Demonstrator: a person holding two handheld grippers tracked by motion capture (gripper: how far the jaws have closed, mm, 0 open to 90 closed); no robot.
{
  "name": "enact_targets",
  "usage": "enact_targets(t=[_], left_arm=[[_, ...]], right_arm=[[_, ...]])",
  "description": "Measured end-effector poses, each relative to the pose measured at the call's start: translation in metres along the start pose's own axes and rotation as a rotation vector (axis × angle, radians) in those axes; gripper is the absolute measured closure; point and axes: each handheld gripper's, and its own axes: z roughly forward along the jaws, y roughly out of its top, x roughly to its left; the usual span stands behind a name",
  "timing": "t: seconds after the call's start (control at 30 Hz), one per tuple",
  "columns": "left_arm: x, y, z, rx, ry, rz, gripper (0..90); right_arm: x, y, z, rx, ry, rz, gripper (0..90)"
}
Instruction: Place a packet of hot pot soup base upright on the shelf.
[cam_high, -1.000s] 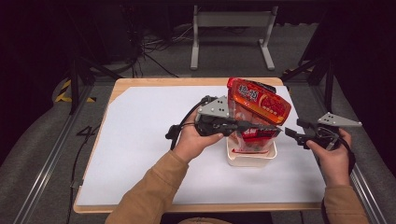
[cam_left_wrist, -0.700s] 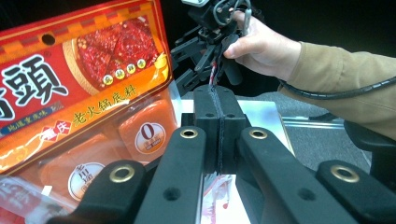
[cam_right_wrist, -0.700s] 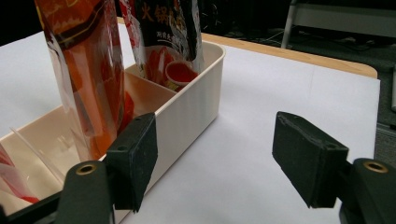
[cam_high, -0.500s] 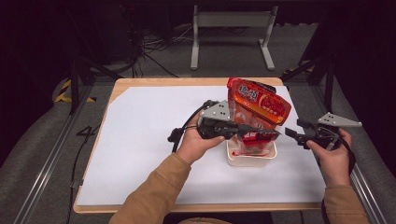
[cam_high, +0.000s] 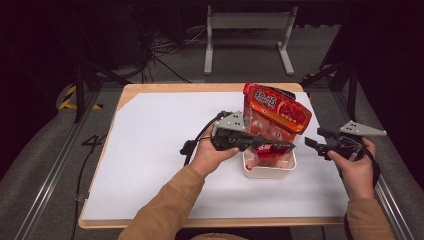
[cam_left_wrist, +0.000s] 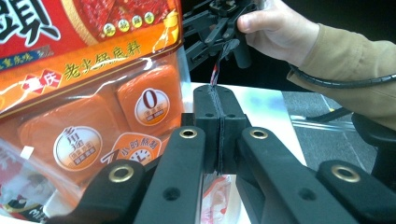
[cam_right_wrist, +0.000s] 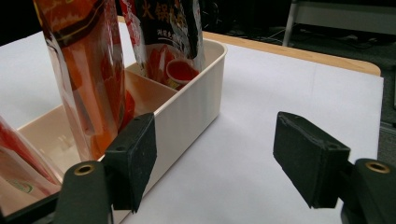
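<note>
While the left gripper (cam_left_wrist: 219, 135) has its two black jaws pressed together, with only a thin seam and perhaps a sliver of film between them, I cannot say for sure that it holds anything; a small red and clear packet (cam_left_wrist: 215, 193) shows just below the pads. At 9 o'clock from these jaws, in the left gripper view, stands the large orange sauce pouch (cam_left_wrist: 93, 93), upright and slightly leaning. In the high view this pouch (cam_high: 276, 111) rises from the cream divided box (cam_high: 270, 171) at the table's right half, and the left gripper (cam_high: 280, 145) reaches across the box from 9 o'clock. The right gripper (cam_right_wrist: 219, 158) has its jaws wide apart and grips nothing; the box wall (cam_right_wrist: 191, 107) lies just beside its left pad, toward 10 o'clock, with a darker pouch (cam_right_wrist: 168, 32) in the far compartment. I judge that the step in hand is placing or arranging packets inside the box. The next move probably calls for releasing carefully, so that the tall pouch does not tip.
</note>
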Motion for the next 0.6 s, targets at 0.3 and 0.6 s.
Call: enact_targets(t=[0.3,0.6], left_arm=[[0.003,-0.009,0.003,0.024,0.005,-0.023,88.9],[0.006,-0.014,0.007,0.092,0.050,-0.044,80.2]], right_arm=[[0.000,-0.001,0.001,0.004,0.004,0.005,30.3],[0.001,-0.001,0.003,0.008,0.013,0.011,29.9]])
